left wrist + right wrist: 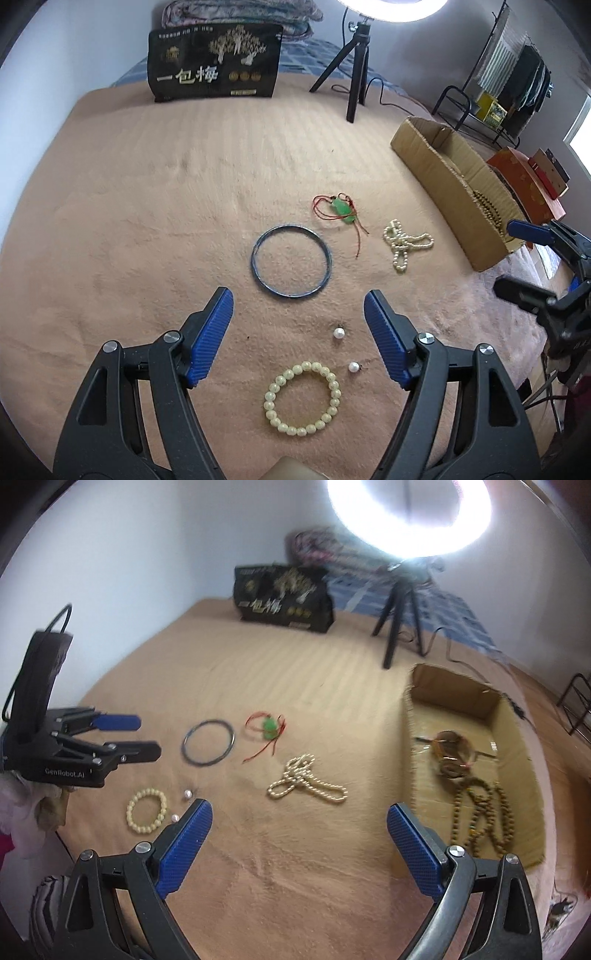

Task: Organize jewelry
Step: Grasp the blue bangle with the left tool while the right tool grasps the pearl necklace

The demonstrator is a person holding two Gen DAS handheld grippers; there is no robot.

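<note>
right now both grippers are hovering over a tan blanket with their fingers spread wide and holding nothing. the left gripper is sitting low in its frame, with the bead bracelet lying between its arms and two loose pearls just right of centre, near its right finger. above them, mid-frame, are lying the bangle, the jade pendant with its red cord, and the pearl necklace in a heap. the right gripper is hanging in the lower half of its frame, with the necklace just above it and the box at right, already holding brown bead strands.

judging from this, the risks are mostly in the small things. the pearls are looking round and free, so a finger brushing one could be sending it rolling into the pile of the blanket or off the edge. the bangle is lying flat and thin, so fingers closing on it may be sliding over the rim or digging into the soft cover instead. the necklace and the cord are looking tangle-prone: a pinch on one loop may be dragging the rest, snagging on the box wall. the two grippers are also working near each other, so a reach toward the middle could be clashing them.
</note>
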